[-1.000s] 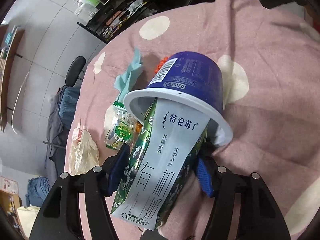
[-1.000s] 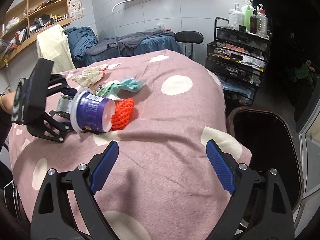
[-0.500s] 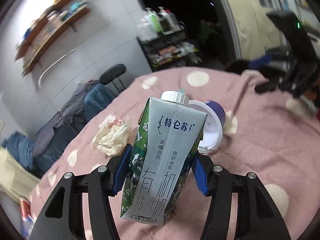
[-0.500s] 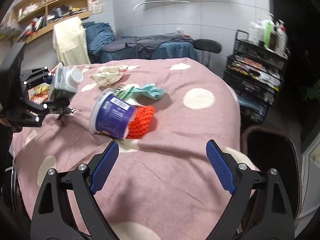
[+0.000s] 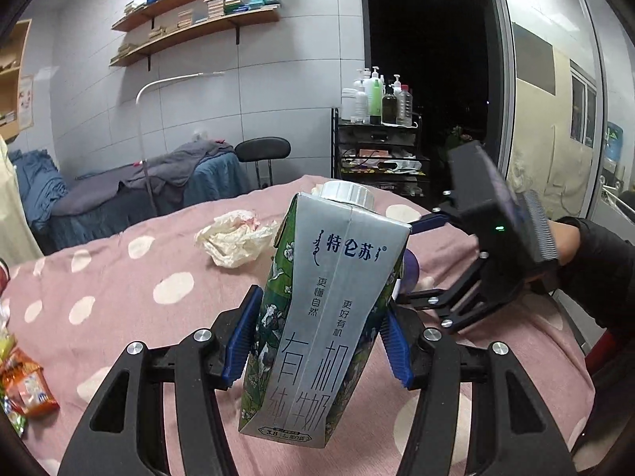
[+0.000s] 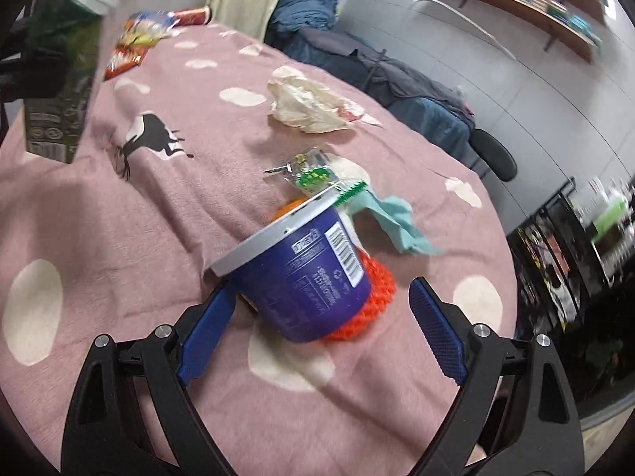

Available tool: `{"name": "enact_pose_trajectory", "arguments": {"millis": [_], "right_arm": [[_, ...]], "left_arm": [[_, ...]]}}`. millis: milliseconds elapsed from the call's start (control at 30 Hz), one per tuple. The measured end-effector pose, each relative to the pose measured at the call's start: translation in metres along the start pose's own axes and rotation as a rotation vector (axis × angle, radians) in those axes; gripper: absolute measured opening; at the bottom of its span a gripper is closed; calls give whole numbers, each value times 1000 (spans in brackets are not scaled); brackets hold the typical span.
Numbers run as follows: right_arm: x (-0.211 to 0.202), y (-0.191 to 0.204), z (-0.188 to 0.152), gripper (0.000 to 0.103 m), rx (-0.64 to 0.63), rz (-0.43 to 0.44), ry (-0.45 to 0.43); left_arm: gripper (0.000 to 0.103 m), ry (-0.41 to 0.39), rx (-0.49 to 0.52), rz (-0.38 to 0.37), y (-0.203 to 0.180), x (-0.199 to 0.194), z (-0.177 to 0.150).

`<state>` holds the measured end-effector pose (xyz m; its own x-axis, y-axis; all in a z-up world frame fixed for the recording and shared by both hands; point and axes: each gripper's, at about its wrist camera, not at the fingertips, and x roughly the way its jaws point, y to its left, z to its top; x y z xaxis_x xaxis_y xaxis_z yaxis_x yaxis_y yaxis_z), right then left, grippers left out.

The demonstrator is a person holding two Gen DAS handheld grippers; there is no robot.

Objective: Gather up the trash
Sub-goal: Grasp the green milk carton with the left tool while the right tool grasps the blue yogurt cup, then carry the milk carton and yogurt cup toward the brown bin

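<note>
Since a second earlier, the left gripper (image 5: 317, 347) had pulled the milk carton (image 5: 323, 317) out of the blue tub (image 6: 303, 277) and stood it upright, clamped between its pads above the pink dotted blanket (image 5: 119, 297). Meanwhile the right gripper (image 6: 317, 329) had swung in, jaws spread and empty, straddling the tub lying on its side against the orange net (image 6: 371, 305). That probably made the tub the next item collected.

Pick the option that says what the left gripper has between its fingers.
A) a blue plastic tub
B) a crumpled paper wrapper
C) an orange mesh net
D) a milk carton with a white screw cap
D: the left gripper has its blue pads pressed on both sides of the milk carton, held upright above the pink cloth, its white cap on top.
</note>
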<state>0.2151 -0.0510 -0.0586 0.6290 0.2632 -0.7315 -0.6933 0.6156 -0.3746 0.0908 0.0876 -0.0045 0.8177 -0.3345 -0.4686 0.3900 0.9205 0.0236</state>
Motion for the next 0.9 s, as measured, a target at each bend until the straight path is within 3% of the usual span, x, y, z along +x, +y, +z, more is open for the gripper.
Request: {"name": "enact_pose_trajectory", "arguments": {"millis": [133,167,200,333,700,900], "right_arm": [[20,11,10,88,-77,11,34],[22,12,11,79,-78,23,45],[25,12,13,77,-76,30,52],[16,11,11,76,-37,23,23],[-56,-28,-25,76,292,-8,-123],[-87,-46,-59,76,398,-67,-158]], "left_arm": [[56,9,-19,-13,-2,-1,-7],[56,9,-22,-11,-3,-1,-8],[56,13,-27,-13,-4,0,-9],[56,11,-54,-21,-7,1,-13],[56,-9,-96,-67,-31,15,1],[56,0,-123,-125,-52,37,14]]}}
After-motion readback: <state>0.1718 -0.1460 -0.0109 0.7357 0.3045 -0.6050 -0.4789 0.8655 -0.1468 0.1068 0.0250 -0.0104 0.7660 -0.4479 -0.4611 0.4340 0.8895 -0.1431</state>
